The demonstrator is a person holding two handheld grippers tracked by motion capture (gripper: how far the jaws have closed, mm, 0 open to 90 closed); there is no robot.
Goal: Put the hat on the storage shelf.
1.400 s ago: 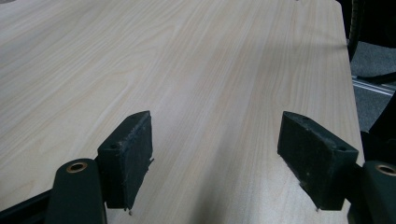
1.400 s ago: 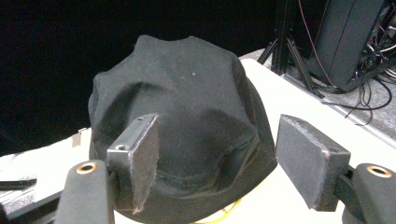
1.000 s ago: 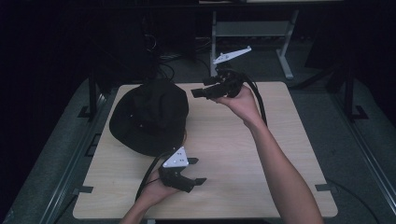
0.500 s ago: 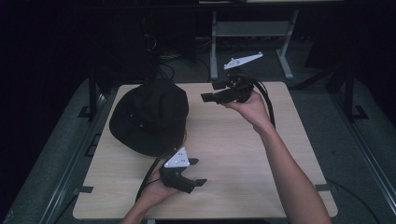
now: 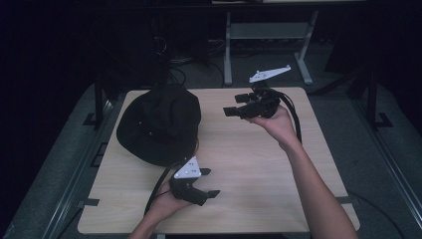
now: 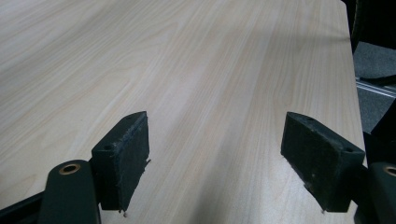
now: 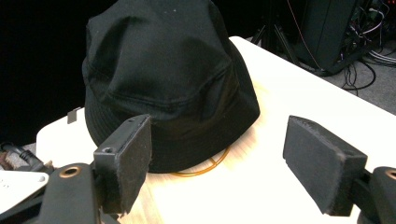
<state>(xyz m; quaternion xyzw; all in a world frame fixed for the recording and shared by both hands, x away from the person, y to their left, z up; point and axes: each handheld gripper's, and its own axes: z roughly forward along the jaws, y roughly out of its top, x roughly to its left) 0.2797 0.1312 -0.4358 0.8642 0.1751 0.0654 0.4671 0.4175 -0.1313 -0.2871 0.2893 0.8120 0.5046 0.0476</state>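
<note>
I've got the right gripper [image 5: 230, 110] up off the table [image 5: 259, 164] at the far side, pointing left toward the hat [image 5: 160, 124]. Its jaws are spread wide with nothing between them. Through the right gripper view the hat [image 7: 168, 79] sits straight ahead past the pads [image 7: 130, 161], crown up, brim flat on the wood, and an orange loop [image 7: 205, 169] peeks out from under the brim's near edge. The hat is on the left half of the table, toward the far edge, and the right gripper is near it but not touching.

My left gripper [image 5: 209, 183] is down low at the near edge, just in front of the hat, aimed to the right. It's wide open too and holding nothing. In the left gripper view, bare wood [image 6: 196, 84] runs between the pads [image 6: 128, 158]. The two grippers are well apart.
</note>
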